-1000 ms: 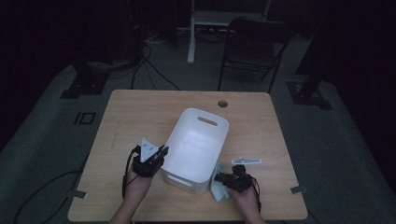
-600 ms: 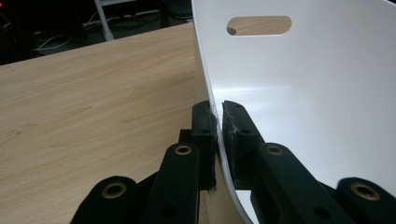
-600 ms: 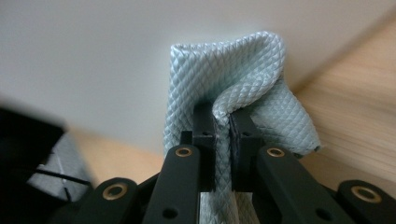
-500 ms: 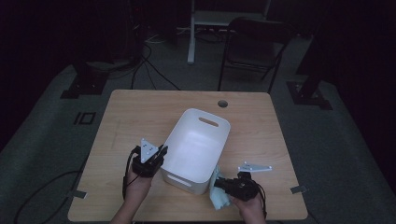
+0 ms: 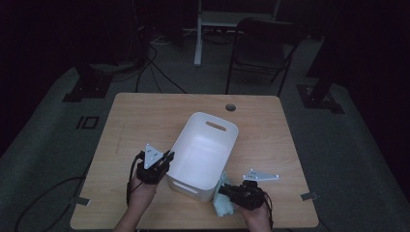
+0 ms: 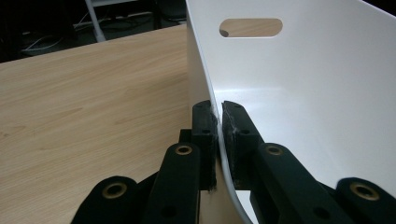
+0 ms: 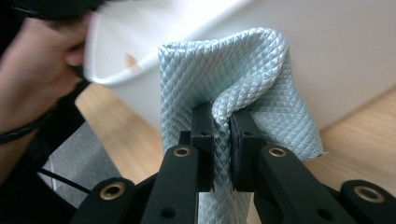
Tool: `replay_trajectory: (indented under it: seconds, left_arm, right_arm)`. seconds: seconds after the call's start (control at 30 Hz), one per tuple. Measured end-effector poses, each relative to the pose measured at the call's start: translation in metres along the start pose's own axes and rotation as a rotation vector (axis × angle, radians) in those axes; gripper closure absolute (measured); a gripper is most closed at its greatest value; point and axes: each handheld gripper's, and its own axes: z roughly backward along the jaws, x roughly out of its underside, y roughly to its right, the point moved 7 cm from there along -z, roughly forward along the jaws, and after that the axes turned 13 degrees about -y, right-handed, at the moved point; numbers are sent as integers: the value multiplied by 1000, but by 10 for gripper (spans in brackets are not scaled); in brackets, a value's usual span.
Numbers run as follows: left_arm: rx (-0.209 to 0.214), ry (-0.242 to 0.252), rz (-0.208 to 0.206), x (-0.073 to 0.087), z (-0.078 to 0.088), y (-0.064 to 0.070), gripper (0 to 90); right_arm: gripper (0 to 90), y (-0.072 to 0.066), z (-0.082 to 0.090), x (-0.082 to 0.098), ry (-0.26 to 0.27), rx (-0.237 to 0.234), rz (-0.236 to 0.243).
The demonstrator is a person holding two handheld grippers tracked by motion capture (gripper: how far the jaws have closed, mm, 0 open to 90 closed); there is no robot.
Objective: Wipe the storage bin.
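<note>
Left gripper (image 6: pixel 217 122) clamps the white plastic bin's (image 5: pixel 205 154) wall on the wooden table (image 5: pixel 145 121). Right gripper (image 7: pixel 222 128) pinches the pale-blue quilted cloth (image 7: pixel 243 84) beside it. Lift the cloth clear over the rim, bin steadied.

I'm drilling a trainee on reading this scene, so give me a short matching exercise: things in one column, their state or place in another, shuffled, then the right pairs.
Things:
1. left gripper
2. right gripper
3. white bin
4. chair

States or places:
A. on the floor beyond the table
B. shut on the pale blue cloth
C. on the table, between both grippers
D. clamped on the bin's side wall

Pairs: 1-D, 2-B, 3-C, 4-A
</note>
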Motion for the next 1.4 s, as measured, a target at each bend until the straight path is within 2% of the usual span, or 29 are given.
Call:
replay_trajectory:
  seconds: [0.17,0.2,0.23,0.27,0.4,0.57,0.63,0.77,0.83,0.97,1.07,1.23,1.3,1.33,1.4]
  left_arm:
    - [-11,-4,-5,0,0,1,839]
    - [-12,-4,-3,0,0,1,839]
    - [-12,-4,-3,0,0,1,838]
    - [-16,-6,-8,0,0,1,838]
    - [-13,-8,-6,0,0,1,838]
    - [-6,-10,-6,0,0,0,833]
    - [-10,-11,-6,0,0,1,832]
    - [-7,-13,-2,0,0,0,822]
    - [-9,-12,2,0,0,0,819]
    - [-15,-11,14,0,0,0,815]
    - [4,-7,29,1,0,0,799]
    - [55,-10,38,3,1,4,698]
    - [58,-7,27,4,2,8,621]
    - [54,-6,25,4,3,9,603]
    - [74,15,35,3,7,9,588]
  right_arm:
    - [826,13,-12,5,-30,34,-30]
    - [827,18,-16,8,-43,59,-34]
    - [827,18,-16,8,-43,59,-34]
    - [828,26,-23,11,-62,64,-59]
    - [830,40,-34,17,-103,77,-91]
    - [831,55,-47,22,-139,76,-141]
    - [832,59,-49,22,-152,56,-165]
    - [835,60,-48,19,-164,56,-160]
    - [836,60,-46,17,-155,49,-169]
    - [836,58,-37,10,-115,45,-153]
    - [836,59,-29,4,-80,49,-144]
    - [837,69,-7,-8,-13,90,-147]
    - [837,77,4,-11,17,106,-163]
    - [837,80,8,-12,27,107,-172]
    - [837,85,17,-14,49,107,-186]
